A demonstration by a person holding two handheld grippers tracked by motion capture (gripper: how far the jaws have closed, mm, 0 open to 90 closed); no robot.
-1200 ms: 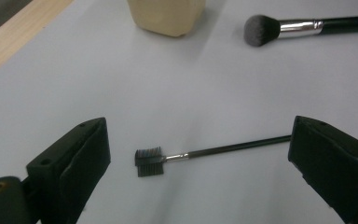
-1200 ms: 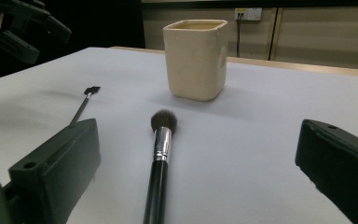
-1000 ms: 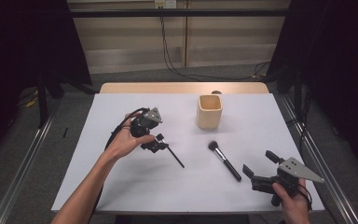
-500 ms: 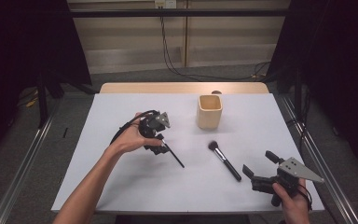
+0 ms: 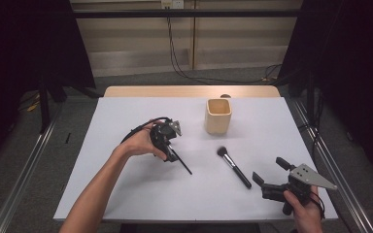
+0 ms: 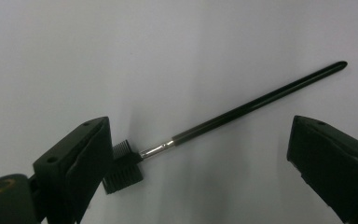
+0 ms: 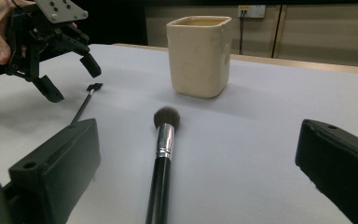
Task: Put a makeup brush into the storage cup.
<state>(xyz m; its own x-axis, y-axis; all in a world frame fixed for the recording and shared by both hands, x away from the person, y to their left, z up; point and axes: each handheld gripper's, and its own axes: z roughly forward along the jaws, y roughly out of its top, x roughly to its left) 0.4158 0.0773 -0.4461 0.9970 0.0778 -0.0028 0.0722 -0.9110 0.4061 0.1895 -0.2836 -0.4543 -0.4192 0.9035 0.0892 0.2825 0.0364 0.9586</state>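
Nearby, a powder brush (image 5: 234, 166) lies just before the cup (image 5: 218, 116).

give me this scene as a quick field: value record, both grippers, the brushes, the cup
left gripper: jaws open, poised over the head end of the thin brush, nothing gripped
thin black brush with small comb head: lying flat on the white table, between the open jaws in the left gripper view
right gripper: jaws open, empty, low at the near right, aimed at the powder brush
black-handled powder brush with silver ferrule: lying flat, bristles toward the cup
cream square cup: upright, apart from both brushes
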